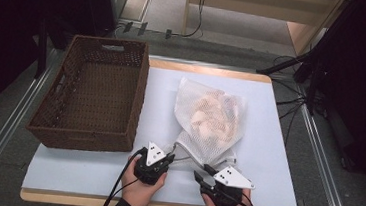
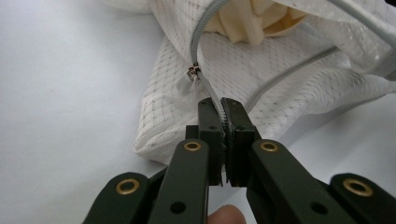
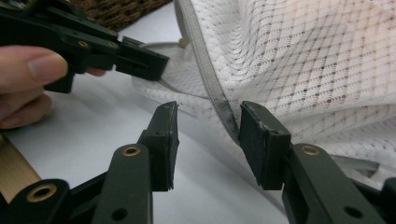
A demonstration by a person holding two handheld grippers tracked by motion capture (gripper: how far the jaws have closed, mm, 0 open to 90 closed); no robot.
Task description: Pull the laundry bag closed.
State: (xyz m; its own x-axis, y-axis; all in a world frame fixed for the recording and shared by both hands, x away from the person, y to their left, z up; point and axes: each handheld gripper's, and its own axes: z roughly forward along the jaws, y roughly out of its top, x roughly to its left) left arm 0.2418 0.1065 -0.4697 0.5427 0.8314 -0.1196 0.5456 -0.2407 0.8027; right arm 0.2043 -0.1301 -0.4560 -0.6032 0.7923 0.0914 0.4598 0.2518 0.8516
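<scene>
left gripper [image 2: 223,140] clamps mesh bag [image 1: 210,118] zipper [image 2: 219,100]

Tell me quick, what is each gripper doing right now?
Left gripper: closed on the mesh bag's zipper.
Right gripper: open, its fingers either side of the zipper tape, not pinching it.

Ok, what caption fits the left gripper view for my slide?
Left tool shut on the grey zipper of a white mesh bag.

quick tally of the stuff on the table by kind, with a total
wicker basket: 1
white mesh laundry bag: 1
hand-held gripper: 2, left hand-held gripper and right hand-held gripper
total: 4
</scene>
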